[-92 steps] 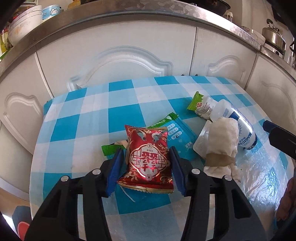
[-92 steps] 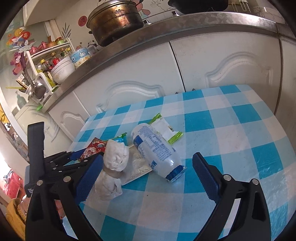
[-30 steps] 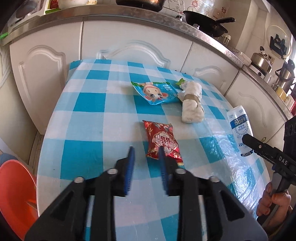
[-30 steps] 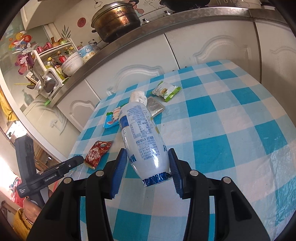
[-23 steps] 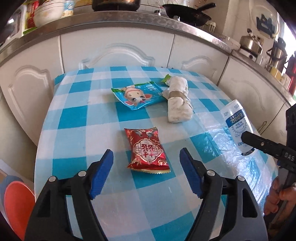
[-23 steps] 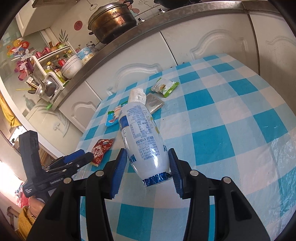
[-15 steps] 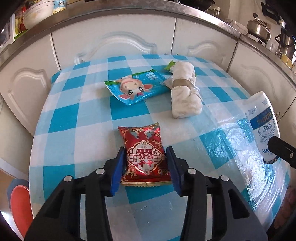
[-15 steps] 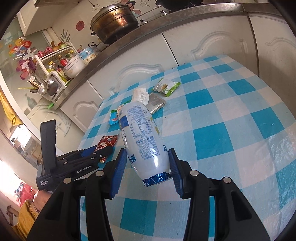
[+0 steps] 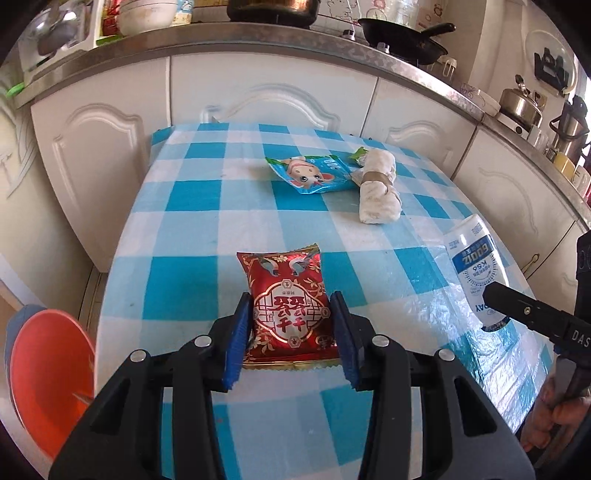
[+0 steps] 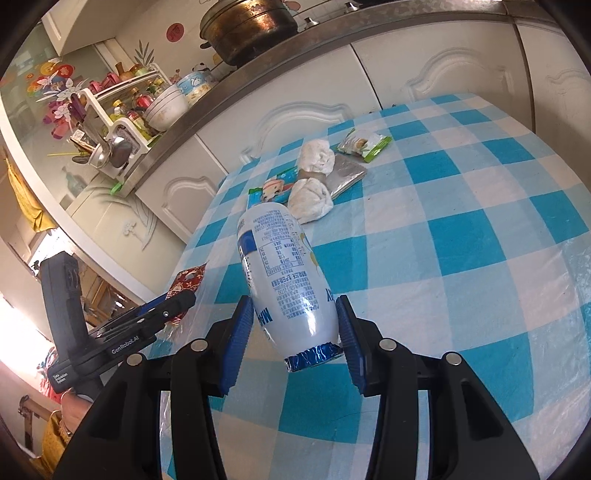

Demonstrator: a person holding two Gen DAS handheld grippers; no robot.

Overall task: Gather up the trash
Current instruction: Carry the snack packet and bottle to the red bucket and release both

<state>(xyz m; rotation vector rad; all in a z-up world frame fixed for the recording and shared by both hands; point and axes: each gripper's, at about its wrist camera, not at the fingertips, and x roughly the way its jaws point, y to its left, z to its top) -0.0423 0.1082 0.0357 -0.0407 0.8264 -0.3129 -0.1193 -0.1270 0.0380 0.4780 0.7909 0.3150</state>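
My left gripper is shut on a red snack packet with gold print, held over the blue-and-white checked table. My right gripper is shut on a white plastic bottle with blue print, foil end toward the camera, held above the table. The bottle also shows at the right of the left wrist view. On the table lie a blue cartoon wrapper, a rolled white rag, a silver pouch and a green-edged packet.
An orange bin stands on the floor left of the table. White cabinets under a steel counter run behind the table. A pot and a dish rack sit on the counter.
My left gripper opened wide, came down around the red packet, closed on it and lifted it. My right gripper has kept the bottle gripped and raised throughout.
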